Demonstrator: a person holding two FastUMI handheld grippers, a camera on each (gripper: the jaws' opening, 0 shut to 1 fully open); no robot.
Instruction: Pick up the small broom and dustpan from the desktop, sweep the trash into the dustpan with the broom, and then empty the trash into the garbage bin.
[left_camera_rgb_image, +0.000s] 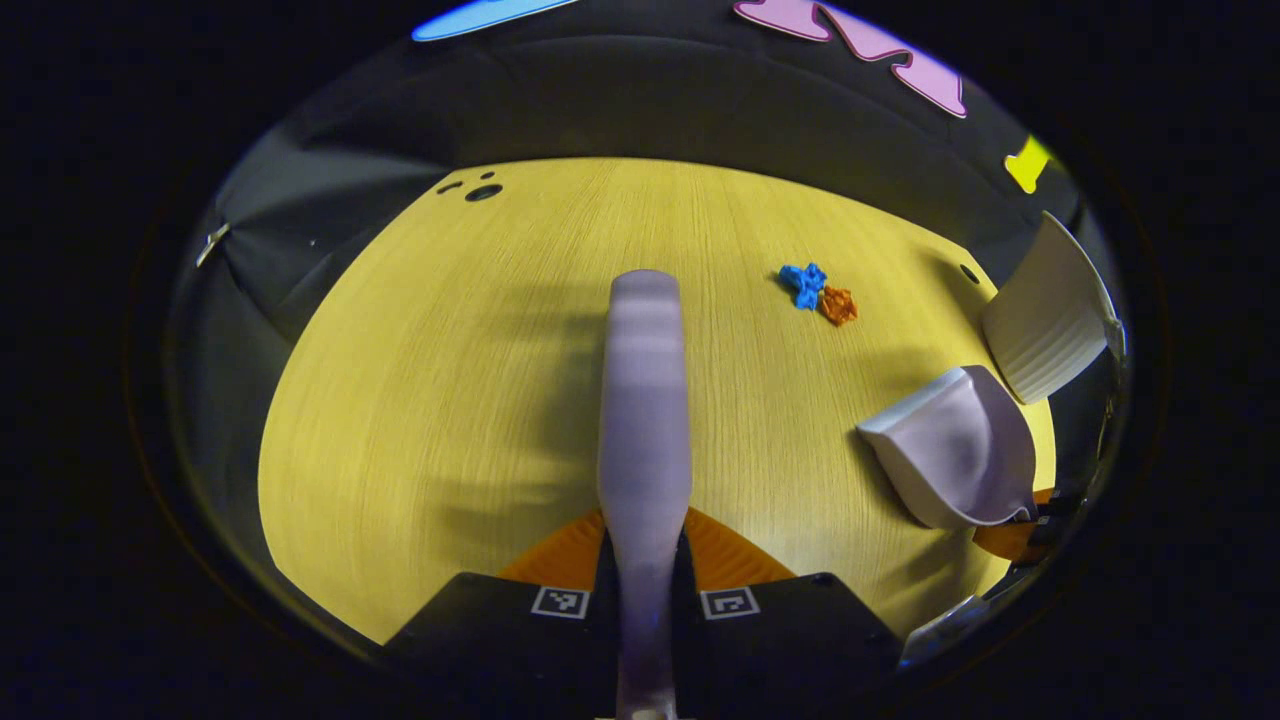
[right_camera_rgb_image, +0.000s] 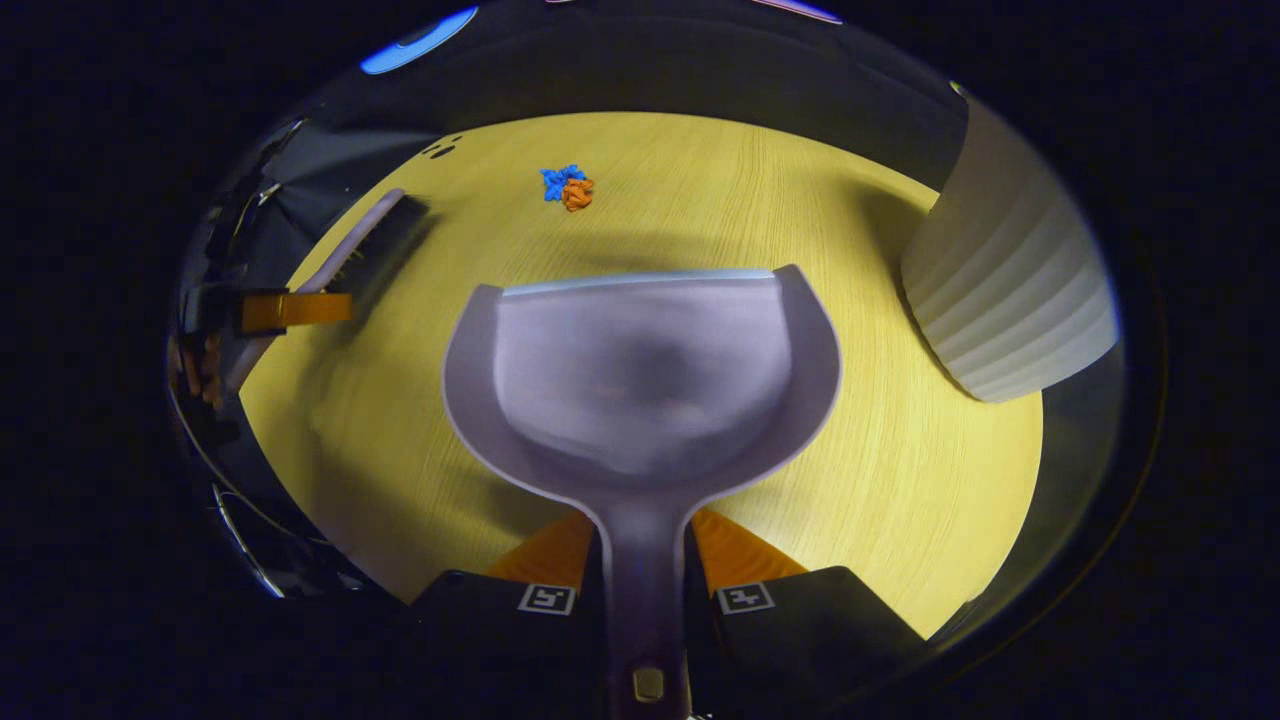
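Pinching broom (left_camera_rgb_image: 645, 400) and dustpan (right_camera_rgb_image: 640, 380), jaws hover over desktop (left_camera_rgb_image: 450, 380); trash (left_camera_rgb_image: 818, 293) apart.

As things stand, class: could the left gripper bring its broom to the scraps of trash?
Probably yes. The left gripper is shut on the broom, and bare desktop lies between it and the blue and orange trash; the dustpan sits off to the side.

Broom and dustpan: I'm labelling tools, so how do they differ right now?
The broom is long and narrow with dark bristles; the dustpan is a wide, empty scoop. The left tool is shut on the broom, the right tool on the dustpan's handle. Both are pale lilac plastic, held above the table.
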